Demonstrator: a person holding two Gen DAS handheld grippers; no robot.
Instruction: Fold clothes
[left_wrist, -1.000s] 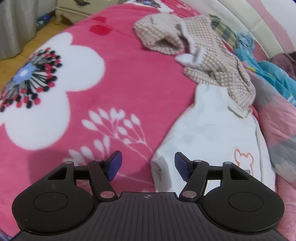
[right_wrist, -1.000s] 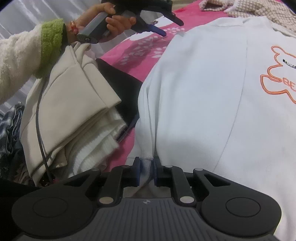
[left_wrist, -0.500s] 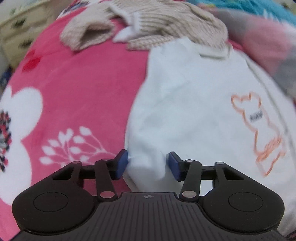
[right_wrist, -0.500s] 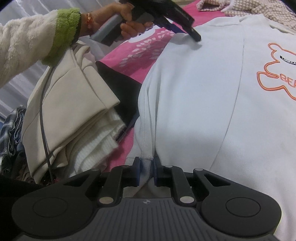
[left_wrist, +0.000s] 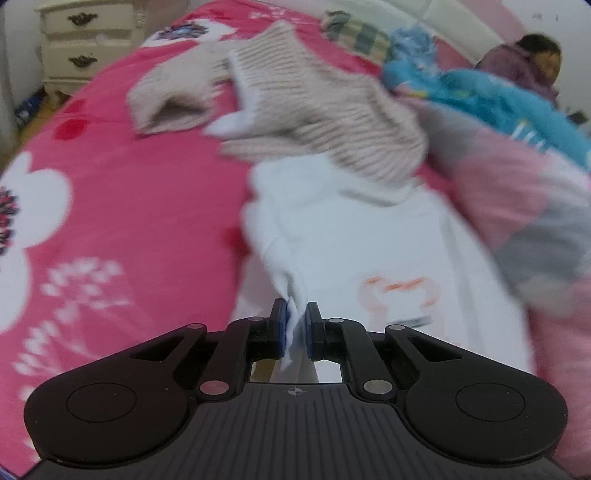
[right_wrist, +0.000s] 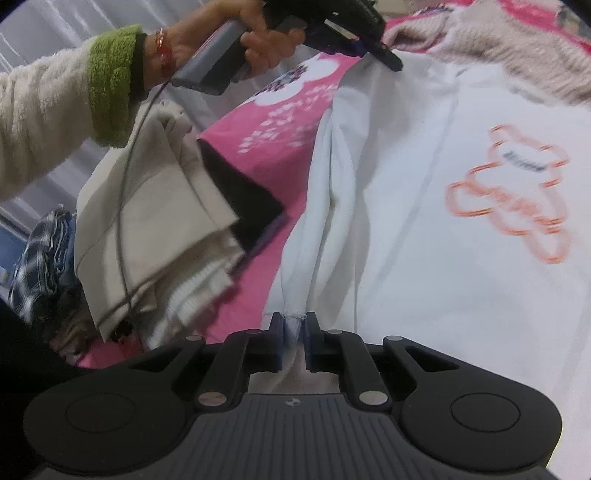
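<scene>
A bed (left_wrist: 140, 192) fills both views, covered by a bright pink blanket (left_wrist: 122, 221) printed with big white flowers and white sprigs. Spread across it lies the white sweatshirt (right_wrist: 424, 258), the largest garment in sight, front up, with an orange outline of a bear (right_wrist: 513, 192) on its chest and soft creases running down its near side; its upper edge is overlapped by a beige checked knit sweater (left_wrist: 317, 110) that lies crumpled further up the bed. Beyond that sweater are a blue fluffy cloth (left_wrist: 487, 96) and a pink and grey quilt (left_wrist: 535, 221). At the bed's near corner sits a stack of folded clothes (right_wrist: 155, 221), cream on top with a black piece beneath, and a plaid garment (right_wrist: 37, 258) lies beside it. A cream nightstand (left_wrist: 85, 40) with dark handles stands past the bed's far side, on a wooden floor. A person's left hand (right_wrist: 255, 40), coming out of a fluffy cream sleeve (right_wrist: 44, 110) with a green cuff, carries the left claw (left_wrist: 296, 325), whose blue pads are pinched on an edge of the white sweatshirt, the fabric pulled up into a taut ridge. The right claw (right_wrist: 294, 332) is likewise clamped on the sweatshirt's lower corner at its stitched seam, the cloth bunched between its pads.
</scene>
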